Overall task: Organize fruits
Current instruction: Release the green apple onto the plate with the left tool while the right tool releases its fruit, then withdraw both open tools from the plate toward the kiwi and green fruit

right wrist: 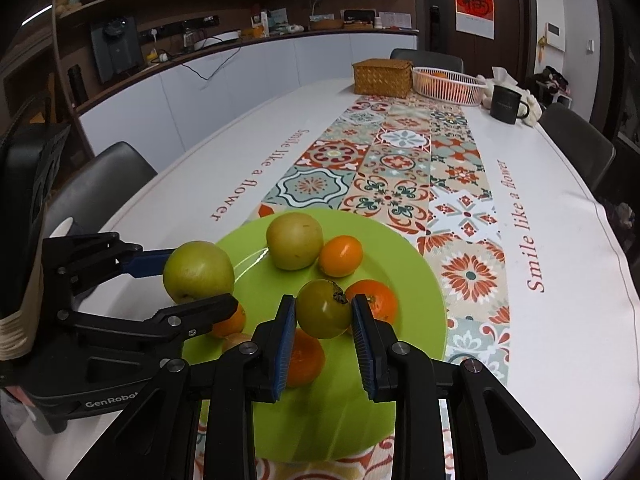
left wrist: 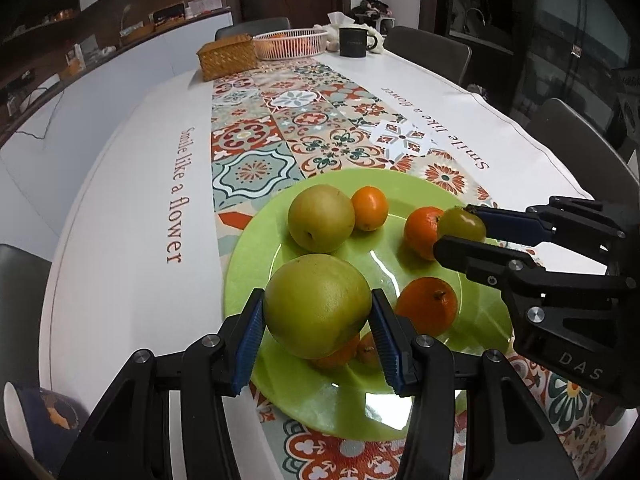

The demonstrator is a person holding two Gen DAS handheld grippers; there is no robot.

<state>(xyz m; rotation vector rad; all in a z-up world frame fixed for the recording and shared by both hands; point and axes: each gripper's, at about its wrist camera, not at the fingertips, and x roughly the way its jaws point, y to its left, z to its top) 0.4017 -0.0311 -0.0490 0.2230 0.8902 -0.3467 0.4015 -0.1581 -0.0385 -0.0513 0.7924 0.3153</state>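
A green plate (left wrist: 304, 396) (right wrist: 416, 280) lies on the patterned runner and carries fruit. My left gripper (left wrist: 318, 312) (right wrist: 192, 276) is shut on a large green pear (left wrist: 316, 304) (right wrist: 199, 272) and holds it above the plate's near-left part. My right gripper (right wrist: 323, 312) (left wrist: 460, 232) is shut on a small green tomato-like fruit (right wrist: 323, 308) (left wrist: 462, 224) above the plate. A second pear (left wrist: 321, 218) (right wrist: 294, 240) and several oranges (left wrist: 370, 208) (right wrist: 341, 256) rest on the plate. Two oranges lie partly hidden under the held pear.
At the table's far end stand a woven box (left wrist: 226, 56) (right wrist: 382, 72), a white basket with oranges (left wrist: 290, 42) (right wrist: 448, 84) and a black mug (left wrist: 354, 42) (right wrist: 506, 104). Chairs (left wrist: 428, 46) (right wrist: 108, 172) line both table sides.
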